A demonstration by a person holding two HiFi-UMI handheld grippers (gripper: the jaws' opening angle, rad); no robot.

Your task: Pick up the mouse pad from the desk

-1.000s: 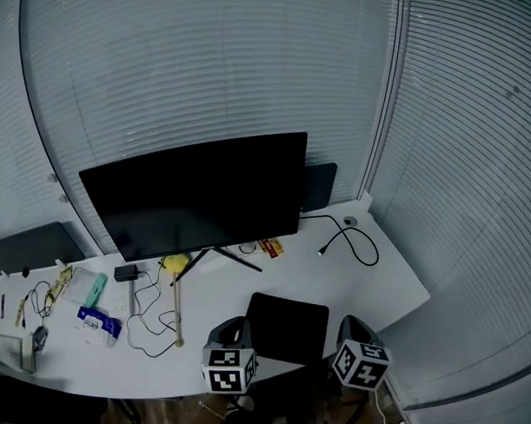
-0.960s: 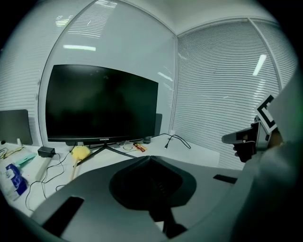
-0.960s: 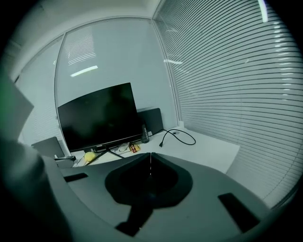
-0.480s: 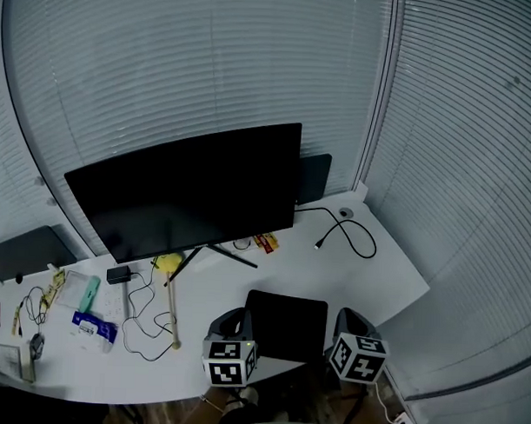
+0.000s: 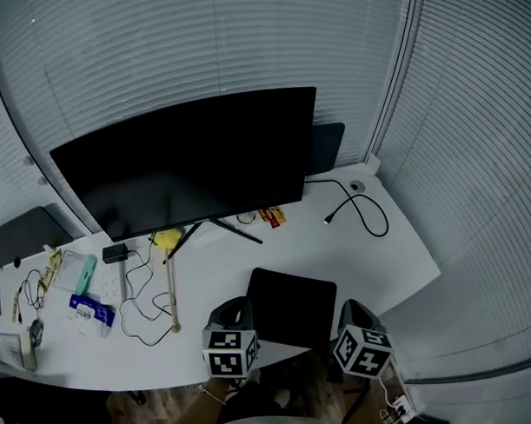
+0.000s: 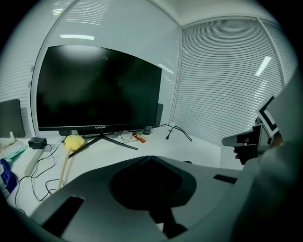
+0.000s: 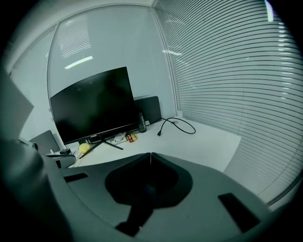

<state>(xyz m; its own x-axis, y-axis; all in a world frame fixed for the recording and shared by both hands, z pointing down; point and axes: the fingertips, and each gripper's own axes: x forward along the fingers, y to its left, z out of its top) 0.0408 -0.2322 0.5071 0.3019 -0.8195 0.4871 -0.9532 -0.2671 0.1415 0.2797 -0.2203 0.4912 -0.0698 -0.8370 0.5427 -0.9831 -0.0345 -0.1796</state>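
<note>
Since the earlier frame the head view has swung: the monitor (image 5: 189, 161) now sits higher in the picture and more of the wooden floor shows below the desk's near edge, while both grippers keep their places on either side of the mouse pad. The black mouse pad (image 5: 293, 308) lies flat on the white desk (image 5: 394, 255), close to its front edge and in front of the monitor's stand. The left gripper (image 5: 234, 304) is just beside the pad's near left corner, the right gripper (image 5: 353, 307) just beside its near right corner; whether either touches the pad cannot be told. In the left gripper view the jaws are clenched, tips meeting with nothing between them (image 6: 150, 157), and they point toward the monitor's foot. In the right gripper view the jaws are likewise pressed together on nothing, only a thin seam showing (image 7: 150, 156). A black cable (image 5: 361, 208) loops on the desk's far right part, well apart from the pad. Left of the pad a wooden stick with a yellow head (image 5: 167, 240) lies among thin black cords, and a blue packet (image 5: 90, 311) rests farther left.
</note>
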